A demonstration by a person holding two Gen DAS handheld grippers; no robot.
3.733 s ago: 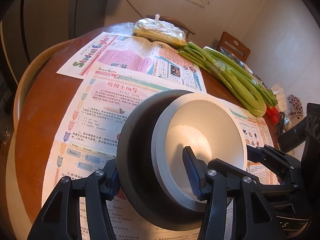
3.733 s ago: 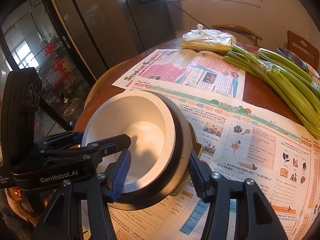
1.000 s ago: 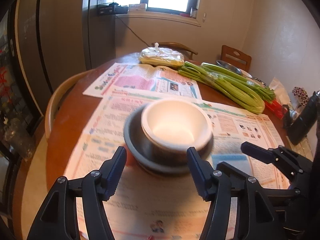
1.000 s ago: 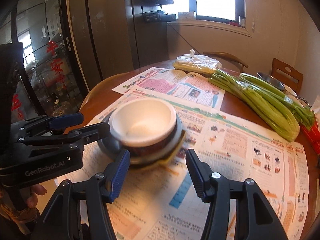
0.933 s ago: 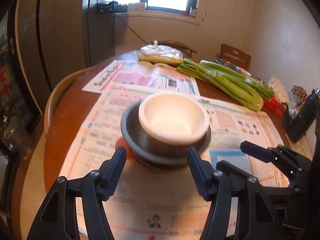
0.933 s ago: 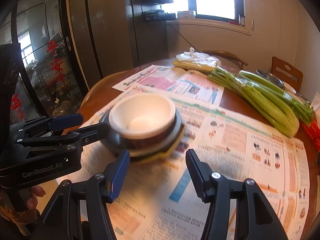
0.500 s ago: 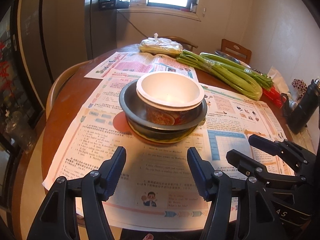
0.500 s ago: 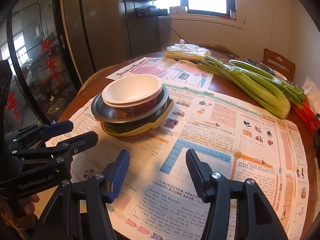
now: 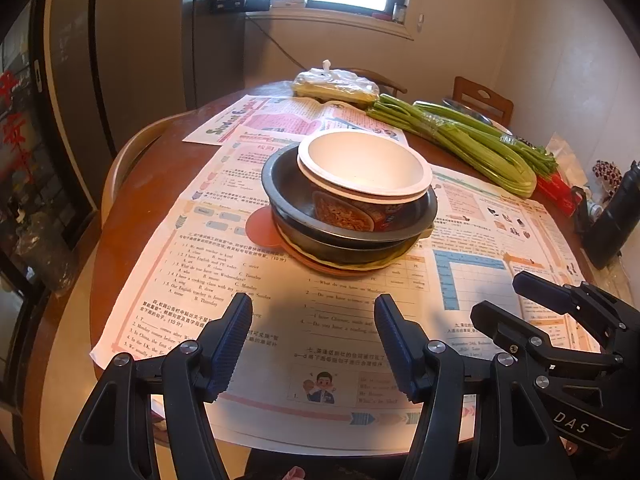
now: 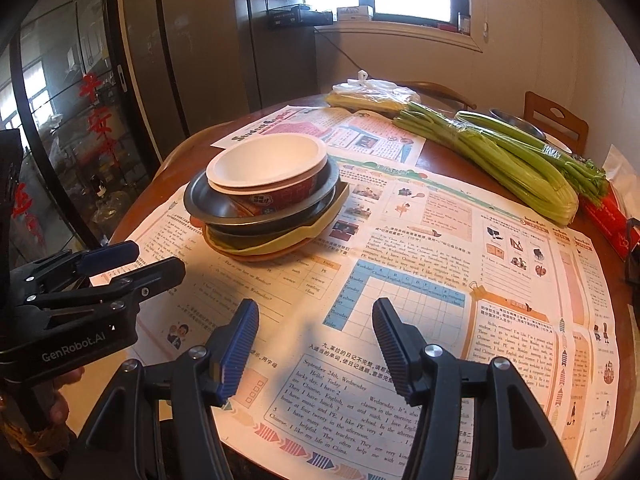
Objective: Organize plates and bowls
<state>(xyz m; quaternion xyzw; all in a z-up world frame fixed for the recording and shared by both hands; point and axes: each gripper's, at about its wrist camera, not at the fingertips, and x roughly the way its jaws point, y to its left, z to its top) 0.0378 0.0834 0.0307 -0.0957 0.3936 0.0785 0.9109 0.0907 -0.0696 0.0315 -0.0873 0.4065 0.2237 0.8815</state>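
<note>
Celery bundles [image 9: 472,140] and a plastic bag [image 9: 336,84] lie at the far side of the round desk [image 9: 132,208], which is spread with newspapers [image 9: 280,320] below a bright window. The stack of bowls and plates [image 9: 352,204] sits mid-desk, beyond and apart from the left tool [image 9: 314,336] and right tool [image 10: 316,336], both spread and empty.

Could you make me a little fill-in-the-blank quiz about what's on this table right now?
1. The white bowl sits at the ___ of the stack.
2. The stack rests on sheets of ___.
3. The celery lies to the ___ of the stack in both views.
4. Both grippers hold ___.

Answers: top; newspaper; right; nothing
</note>
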